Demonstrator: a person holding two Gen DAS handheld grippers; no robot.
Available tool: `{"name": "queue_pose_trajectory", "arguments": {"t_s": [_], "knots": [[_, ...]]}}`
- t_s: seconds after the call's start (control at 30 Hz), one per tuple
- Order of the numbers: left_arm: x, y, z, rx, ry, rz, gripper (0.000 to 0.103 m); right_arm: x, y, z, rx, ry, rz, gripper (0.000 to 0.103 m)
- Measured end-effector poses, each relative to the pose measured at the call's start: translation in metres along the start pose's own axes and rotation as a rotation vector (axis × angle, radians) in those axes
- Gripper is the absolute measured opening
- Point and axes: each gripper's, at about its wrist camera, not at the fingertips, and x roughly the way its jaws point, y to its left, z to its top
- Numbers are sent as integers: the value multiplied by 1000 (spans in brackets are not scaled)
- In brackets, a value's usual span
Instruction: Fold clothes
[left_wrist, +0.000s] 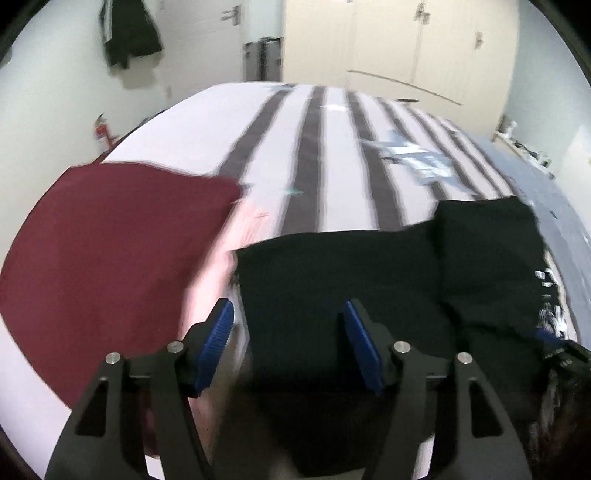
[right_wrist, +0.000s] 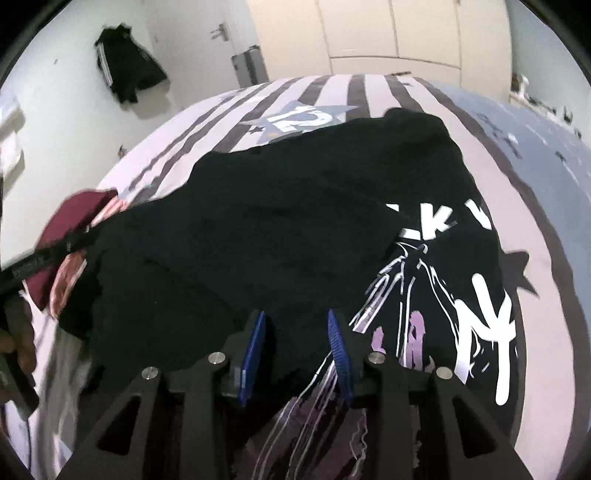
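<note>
Striped bed (left_wrist: 332, 155): maroon garment (left_wrist: 110, 251) beside black T-shirt (right_wrist: 258, 229).

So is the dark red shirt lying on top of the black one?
No, the dark red shirt lies beside the black shirt on the bed.

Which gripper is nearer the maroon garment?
Left. The left gripper hangs just beside the maroon garment; the right gripper sits over the black shirt, farther off.
</note>
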Motion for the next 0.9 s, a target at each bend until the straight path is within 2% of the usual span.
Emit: {"name": "queue_pose_trajectory", "arguments": {"t_s": [0.17,0.37,0.43,0.5,0.6,0.77,0.8,0.87,0.9], "knots": [[12,11,2,-7,35,-28,61,-23,-19,11,119,-69,-16,33],[17,-6,10,14,43,-91,63,-41,-53,20,160,-100,-99,33],[21,-7,8,-5,71,-109,63,-46,-60,23,150,-110,-114,33],[28,-5,5,-10,97,-61,63,-51,-65,25,125,-114,-130,33],[35,-7,4,-2,111,-33,63,-51,-69,24,106,-102,-141,34],[50,-17,14,-8,106,-38,67,-50,-74,17,89,-81,-144,34],[52,-18,16,-14,101,-48,64,-49,-74,15,92,-78,-145,34],[55,-21,22,-20,100,-90,47,-48,-76,12,103,-75,-145,34],[56,-23,24,-18,101,-107,32,-49,-78,11,107,-74,-144,34]]}}
